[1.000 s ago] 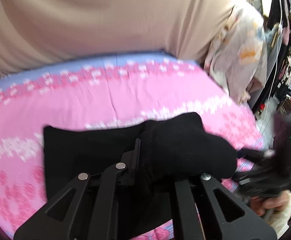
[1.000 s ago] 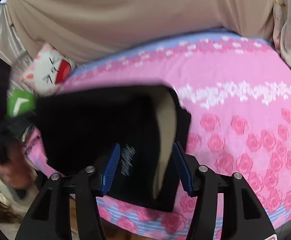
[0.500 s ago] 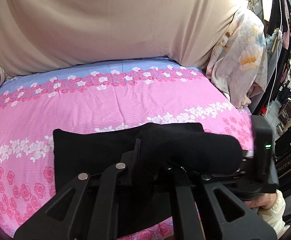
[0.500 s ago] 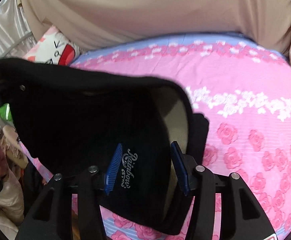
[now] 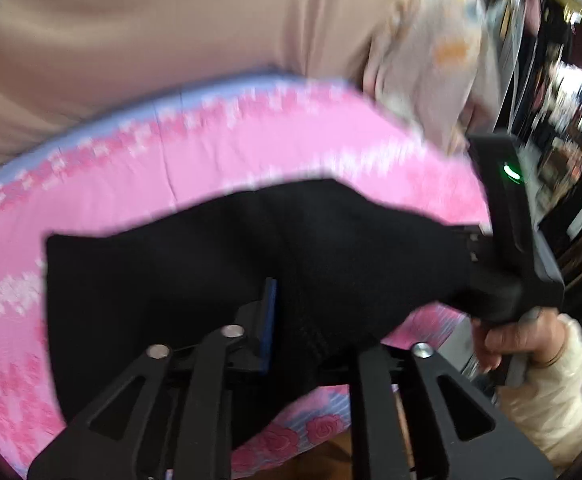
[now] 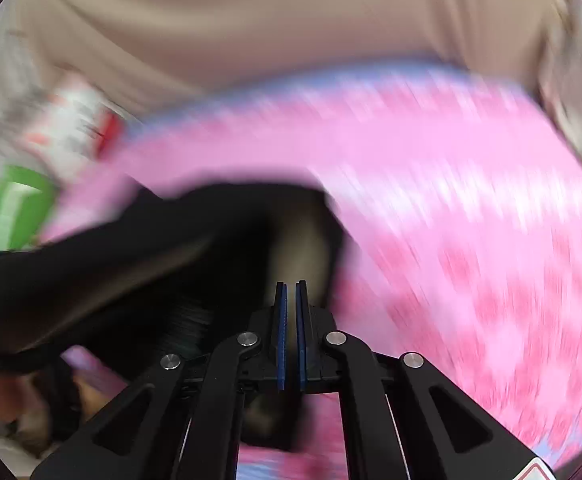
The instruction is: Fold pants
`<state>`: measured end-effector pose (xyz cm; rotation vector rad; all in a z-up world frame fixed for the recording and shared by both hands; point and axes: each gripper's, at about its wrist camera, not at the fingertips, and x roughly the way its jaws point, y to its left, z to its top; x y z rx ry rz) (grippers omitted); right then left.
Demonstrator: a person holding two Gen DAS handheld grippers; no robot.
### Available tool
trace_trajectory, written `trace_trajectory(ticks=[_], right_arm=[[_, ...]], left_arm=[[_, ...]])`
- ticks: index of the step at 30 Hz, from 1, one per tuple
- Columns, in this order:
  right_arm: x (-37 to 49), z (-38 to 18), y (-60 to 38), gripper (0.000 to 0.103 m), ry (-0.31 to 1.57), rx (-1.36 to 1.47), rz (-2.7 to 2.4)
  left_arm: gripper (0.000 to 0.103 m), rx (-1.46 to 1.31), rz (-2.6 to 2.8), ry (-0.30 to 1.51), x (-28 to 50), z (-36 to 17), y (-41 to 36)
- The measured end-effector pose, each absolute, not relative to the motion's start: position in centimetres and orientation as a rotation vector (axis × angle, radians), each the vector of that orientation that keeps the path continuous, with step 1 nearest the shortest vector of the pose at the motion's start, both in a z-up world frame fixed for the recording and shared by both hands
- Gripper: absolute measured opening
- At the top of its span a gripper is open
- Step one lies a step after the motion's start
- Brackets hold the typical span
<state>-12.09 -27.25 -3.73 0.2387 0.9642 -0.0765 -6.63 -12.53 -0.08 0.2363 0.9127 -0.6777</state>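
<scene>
Black pants (image 5: 195,280) lie bunched on the pink flowered bed sheet (image 5: 211,160), with one end lifted toward the right. My left gripper (image 5: 307,300) has its jaws opening. The blue left pad (image 5: 269,320) shows bare beside the cloth, while the right finger is buried under it. In the blurred right wrist view my right gripper (image 6: 291,284) is closing, its blue pads almost together at the pants' (image 6: 171,248) waist with its beige lining. That gripper's body (image 5: 507,248) and the hand (image 5: 523,336) holding it appear at the right.
A beige drape (image 5: 171,40) rises behind the bed. A pale flowered garment (image 5: 431,60) hangs at the right, with dark shop clutter beyond. A white and red pillow (image 6: 75,120) lies at the left. The bed's front edge (image 5: 311,436) runs just under the grippers.
The right jaws went from wide around the waistband to nearly together. The left pad came off the cloth. Both grippers sank toward the bed, and the lifted pants dropped with them.
</scene>
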Motion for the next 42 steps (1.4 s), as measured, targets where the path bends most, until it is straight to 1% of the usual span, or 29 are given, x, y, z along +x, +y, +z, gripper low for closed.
trace_trajectory(ticks=[2,3,4,6,7,8,9,10,12,15,16,17,18,19,20,23,25,26,27,28,29,31,32,34,35,36,39,40,42], right_arm=[[-13.2,-4.8,-29.0,0.013,0.961,0.359,-0.114],[-13.8,-4.3,-29.4,0.016,0.937,0.400,-0.113],[-14.4,-3.6,-29.7,0.022,0.910,0.423,-0.109],[-15.5,-1.8,-29.7,0.054,0.851,0.428,-0.104],[-15.6,-1.1,-29.3,0.058,0.834,0.421,-0.094],[-15.8,-0.3,-28.9,0.059,0.810,0.415,-0.073],[-15.4,0.2,-28.2,0.062,0.802,0.407,-0.052],[-15.4,0.3,-27.4,0.065,0.804,0.398,-0.023],[-14.3,-0.5,-26.2,0.066,0.842,0.389,0.018],[-13.3,-2.8,-24.1,0.067,0.925,0.377,0.045],[-13.3,-3.3,-23.5,0.065,0.932,0.351,0.017],[-13.3,-3.4,-22.8,0.051,0.927,0.314,-0.006],[-13.2,-3.3,-22.4,0.034,0.919,0.273,-0.023],[-13.2,-2.9,-22.4,0.027,0.911,0.271,-0.018],[-13.6,-2.1,-22.4,0.011,0.890,0.281,-0.002],[-14.3,0.8,-22.0,0.012,0.839,0.227,0.008],[-13.8,-0.5,-22.3,0.014,0.891,0.192,-0.020],[-13.3,-2.1,-22.5,0.018,0.943,0.184,-0.037],[-13.1,-3.5,-23.2,0.019,0.959,0.231,-0.038],[-13.3,-3.3,-23.8,0.019,0.935,0.291,-0.037],[-13.4,-2.6,-24.0,0.019,0.927,0.322,-0.045],[-13.5,0.6,-23.2,0.024,0.834,0.246,-0.126],[-13.4,1.9,-22.7,0.023,0.800,0.214,-0.129],[-11.8,3.9,-21.1,0.021,0.765,0.177,-0.047],[-10.4,3.8,-20.5,0.017,0.773,0.169,-0.002],[-9.0,3.2,-20.2,0.010,0.797,0.166,0.030],[-3.6,-1.4,-21.0,0.000,0.931,0.106,-0.022],[-2.6,-2.9,-22.2,0.000,0.965,0.096,-0.077],[-2.0,-3.8,-25.6,0.000,0.962,0.281,-0.064]], left_arm=[[0.027,0.284,-0.669,0.977,-6.8,-3.2,-13.6],[0.029,0.286,-0.664,0.954,-7.2,-3.2,-13.5],[0.033,0.282,-0.672,0.921,-7.8,-2.7,-13.2],[0.063,0.211,-0.733,0.893,-8.6,-0.4,-11.8],[0.068,0.166,-0.756,0.874,-8.8,0.8,-10.8],[0.076,0.108,-0.775,0.840,-8.7,2.3,-9.0],[0.083,0.073,-0.769,0.821,-8.5,3.1,-7.7],[0.084,0.037,-0.728,0.798,-8.0,4.0,-5.9],[0.085,0.033,-0.611,0.771,-6.8,4.6,-3.7],[0.085,0.045,-0.434,0.790,-4.7,3.1,-0.8],[0.085,0.040,-0.399,0.815,-4.2,2.3,0.1],[0.085,0.028,-0.362,0.853,-3.2,1.1,1.0],[0.085,0.020,-0.331,0.876,-2.7,0.2,1.6],[0.085,0.013,-0.295,0.895,-2.3,-0.6,2.2],[0.085,0.009,-0.262,0.907,-1.9,-1.3,2.6],[0.085,0.030,-0.194,0.919,-1.6,-2.7,3.4],[0.089,0.049,-0.171,0.917,-1.4,-3.5,3.5],[0.090,0.048,-0.172,0.921,-1.6,-4.0,3.5],[0.090,0.045,-0.170,0.929,-1.5,-4.2,3.6],[0.090,0.040,-0.171,0.928,-1.6,-4.3,4.1],[0.089,0.030,-0.178,0.924,-1.7,-3.9,4.3],[0.088,0.010,-0.180,0.898,-1.7,-2.7,4.7],[0.088,0.000,-0.180,0.868,-1.6,-1.6,4.7],[0.091,-0.013,-0.193,0.810,-0.6,0.3,3.8],[0.094,-0.011,-0.203,0.796,0.1,0.7,3.1],[0.094,-0.006,-0.204,0.798,1.1,0.8,2.2],[0.094,0.064,-0.146,0.914,6.0,-2.4,-0.5],[0.094,0.089,-0.095,0.949,7.2,-3.7,-0.7],[0.095,0.007,-0.100,1.052,9.5,-6.3,0.3]])
